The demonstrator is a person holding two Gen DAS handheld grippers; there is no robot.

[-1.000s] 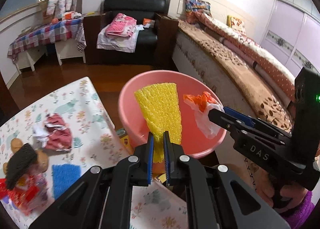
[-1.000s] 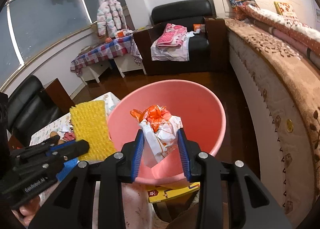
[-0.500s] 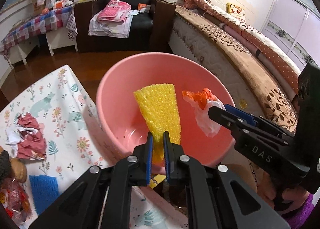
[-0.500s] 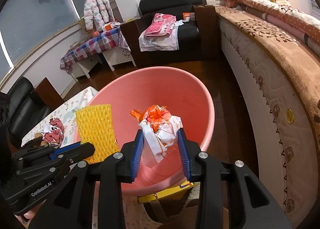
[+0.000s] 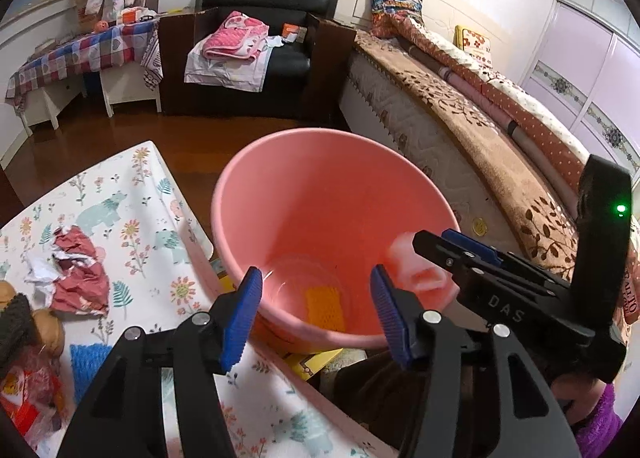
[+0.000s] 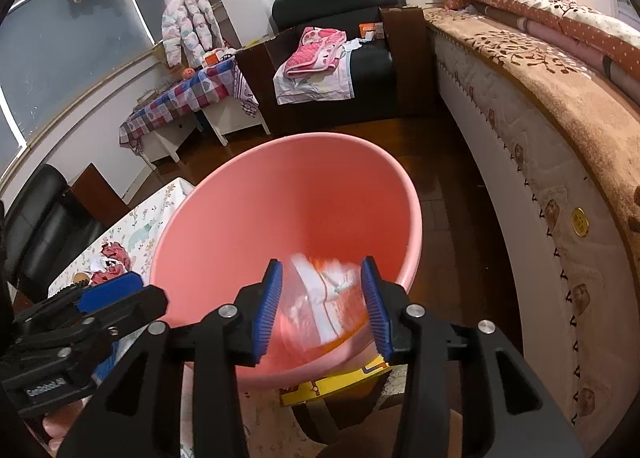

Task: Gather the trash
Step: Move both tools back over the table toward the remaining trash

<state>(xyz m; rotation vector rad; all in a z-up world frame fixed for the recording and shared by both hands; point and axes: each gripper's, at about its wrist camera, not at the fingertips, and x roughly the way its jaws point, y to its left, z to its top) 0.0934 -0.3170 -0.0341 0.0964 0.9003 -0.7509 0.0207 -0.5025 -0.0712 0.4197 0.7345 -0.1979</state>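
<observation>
On the worktop (image 5: 132,193) at my far left, a crumpled red-and-white wrapper (image 5: 76,270) lies beside packets cut off by the frame edge. My left gripper (image 5: 316,308) has its jaws spread wide and empty over the pink bucket (image 5: 320,161); the yellow foam net (image 5: 324,308) lies on its bottom. My right gripper (image 6: 324,308), marked "DAS", is parted too, with a blurred white-and-orange bag (image 6: 324,298) loose between its pads.

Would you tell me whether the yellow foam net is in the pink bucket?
In: the yellow foam net lies on the pink bucket floor.
</observation>
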